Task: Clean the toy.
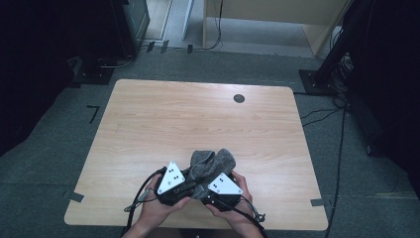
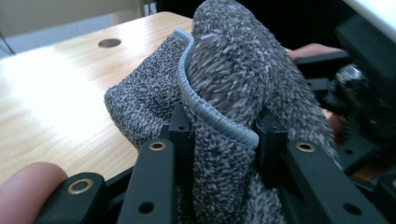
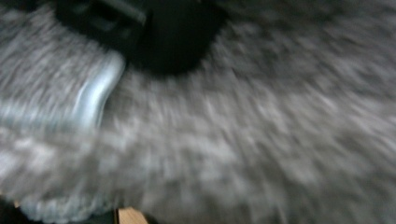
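1. Pale wood surface (image 1: 148, 129) stood on grey carpet.
2. A grey fuzzy sock (image 1: 210, 166) sat at the near edge, bunched between both grippers.
3. The left gripper (image 2: 224, 135) had its fingers clamped on the sock's ribbed cuff.
4. The right gripper (image 1: 223, 191) pressed against the sock; its fingers' state could not be told.

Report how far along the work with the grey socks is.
Done: the grey socks are gathered off the table into one bundle. In hand: the left hand-held gripper is clamped on the bundle at the ribbed cuff; the right hand-held gripper is against it, grip unclear. Left: probably finishing the pairing and setting it down.
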Demonstrator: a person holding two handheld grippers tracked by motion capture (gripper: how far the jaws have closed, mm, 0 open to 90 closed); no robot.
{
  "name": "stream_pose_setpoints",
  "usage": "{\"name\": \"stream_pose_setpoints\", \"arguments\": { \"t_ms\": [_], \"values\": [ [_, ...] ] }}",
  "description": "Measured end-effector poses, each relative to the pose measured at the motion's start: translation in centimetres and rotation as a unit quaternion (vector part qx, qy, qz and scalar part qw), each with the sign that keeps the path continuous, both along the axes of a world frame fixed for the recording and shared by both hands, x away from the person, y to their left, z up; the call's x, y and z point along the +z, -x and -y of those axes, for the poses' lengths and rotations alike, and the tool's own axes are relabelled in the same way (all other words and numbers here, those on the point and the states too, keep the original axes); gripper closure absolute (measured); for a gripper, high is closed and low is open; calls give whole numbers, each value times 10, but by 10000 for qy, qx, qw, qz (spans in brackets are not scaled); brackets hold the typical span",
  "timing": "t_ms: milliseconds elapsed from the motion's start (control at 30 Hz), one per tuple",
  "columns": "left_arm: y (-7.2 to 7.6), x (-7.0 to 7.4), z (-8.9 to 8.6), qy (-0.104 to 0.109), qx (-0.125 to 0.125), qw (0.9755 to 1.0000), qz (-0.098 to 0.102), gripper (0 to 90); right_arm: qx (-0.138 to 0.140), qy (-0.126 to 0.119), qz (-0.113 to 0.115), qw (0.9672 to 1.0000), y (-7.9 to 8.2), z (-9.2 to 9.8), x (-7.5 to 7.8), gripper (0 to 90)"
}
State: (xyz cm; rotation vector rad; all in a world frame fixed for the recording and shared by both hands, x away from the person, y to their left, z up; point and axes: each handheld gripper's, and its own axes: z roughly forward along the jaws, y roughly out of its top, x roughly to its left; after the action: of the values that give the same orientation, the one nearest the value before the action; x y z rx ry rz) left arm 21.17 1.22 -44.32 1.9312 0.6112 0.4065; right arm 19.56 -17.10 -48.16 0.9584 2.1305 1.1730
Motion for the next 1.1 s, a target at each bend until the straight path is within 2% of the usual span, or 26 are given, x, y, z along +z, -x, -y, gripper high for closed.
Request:
{"name": "stream_pose_setpoints", "arguments": {
  "t_ms": [67,100,167,233,333,367,400,467,500,567,633,667,733,800,833,900,933,967,1000,1067,1100],
  "values": [
    [-2,0,-2,-162,165,9997,75,685,-23,10,5,10000,0,1,1,344],
    [-5,0,-5,-237,387,9989,101,688,-24,-7,-3,10000,0,2,1,344],
    [-11,0,-11,-277,672,9973,37,689,-38,-6,15,10000,0,2,2,344],
    [-13,0,-15,-256,797,9965,-39,689,-55,-2,8,10000,0,2,2,344],
    [-6,3,-10,-49,482,9988,-60,683,-36,-27,37,10000,0,1,2,344],
    [-1,5,-5,-55,358,9993,-4,682,-32,-43,23,10000,1,1,2,344],
    [3,6,0,-139,344,9992,143,679,-23,-40,44,10000,1,1,3,344],
    [6,6,5,-317,450,9979,331,682,-54,-28,67,10000,1,1,3,344],
    [3,5,4,-358,533,9975,292,684,-59,-32,81,9999,1,1,4,344],
    [-7,2,-5,-267,795,9965,44,683,-81,35,86,9999,1,3,6,344],
    [-13,1,-13,-283,1084,9937,-100,689,-105,98,93,9999,1,4,5,344],
    [-14,1,-16,-189,1100,9936,-175,692,-101,34,77,9999,1,5,5,344],
    [-10,4,-15,37,912,9956,-197,692,-95,-40,113,9999,1,5,7,344],
    [-2,7,-7,117,551,9984,-86,683,-73,-38,126,9999,1,5,8,344],
    [4,7,0,-1,313,9995,58,679,-67,-44,123,9999,1,5,8,344],
    [8,4,7,-292,229,9988,334,667,-73,-1,103,9999,1,4,7,344],
    [7,3,7,-385,230,9982,405,669,-86,10,91,9999,1,4,6,344],
    [4,2,5,-420,279,9980,382,669,-84,40,59,9999,1,5,6,344],
    [-2,1,-2,-449,510,9972,302,670,-79,60,55,9999,1,5,6,344],
    [-9,1,-10,-484,729,9959,221,677,-74,44,5,10000,0,4,5,344],
    [-13,1,-16,-466,870,9950,119,685,-52,49,13,10000,0,3,5,344]
  ]
}}
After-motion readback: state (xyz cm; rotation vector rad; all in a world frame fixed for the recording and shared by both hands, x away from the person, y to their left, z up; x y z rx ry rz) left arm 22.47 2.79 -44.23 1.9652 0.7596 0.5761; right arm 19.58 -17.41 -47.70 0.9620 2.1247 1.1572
